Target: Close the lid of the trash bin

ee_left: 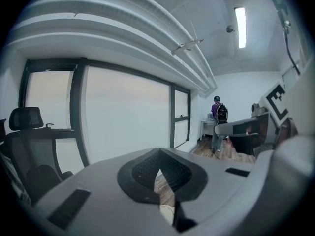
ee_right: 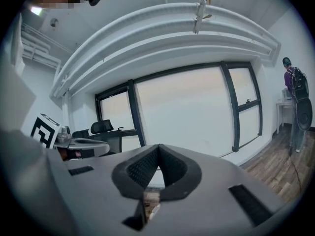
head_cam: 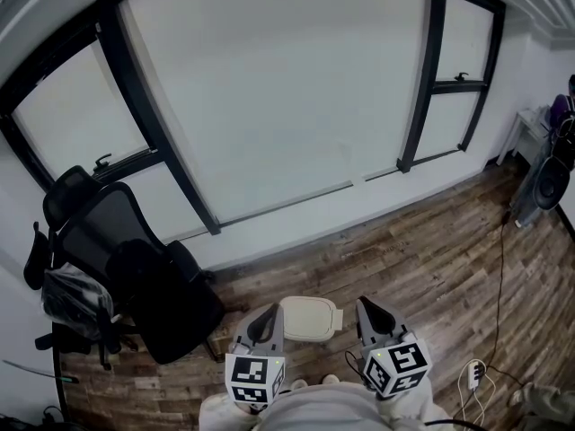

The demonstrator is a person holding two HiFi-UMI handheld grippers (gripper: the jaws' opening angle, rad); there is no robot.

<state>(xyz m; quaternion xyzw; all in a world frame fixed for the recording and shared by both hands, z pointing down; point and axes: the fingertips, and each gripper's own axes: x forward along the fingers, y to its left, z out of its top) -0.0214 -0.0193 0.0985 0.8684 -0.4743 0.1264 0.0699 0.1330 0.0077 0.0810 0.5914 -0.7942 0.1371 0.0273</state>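
Far left, a black chair [head_cam: 121,263] is parked by the window [head_cam: 278,88], with a bag [head_cam: 76,296] hanging off its side. The window runs across pretty much the whole far wall, with dark frames, and the glass just looks pale.

Next over is the left gripper [head_cam: 266,323], held up in front of the person and aimed at the window wall. Its jaws are together: in the left gripper view the ribbed pads [ee_left: 146,169] meet at the tips and there's nothing between them.

The bin [head_cam: 305,336] sits on the wood floor [head_cam: 431,268] right in front of the person, between the two grippers as seen from above. Its cream lid [head_cam: 311,316] looks flat on top from the head view. Neither gripper is on it.

The right gripper [head_cam: 373,317] is the same story, held just right of the bin and pointing the same way. In the right gripper view its pads [ee_right: 143,167] touch at the tips, with nothing held.

Further right, a thin dark cable [head_cam: 499,277] trails across the floor and a white power strip [head_cam: 474,373] lies near the bottom edge. A fan [head_cam: 550,183] stands by the right wall. Off in that corner the left gripper view also catches a person [ee_left: 218,116] with a backpack, standing well apart from the bin, back turned.
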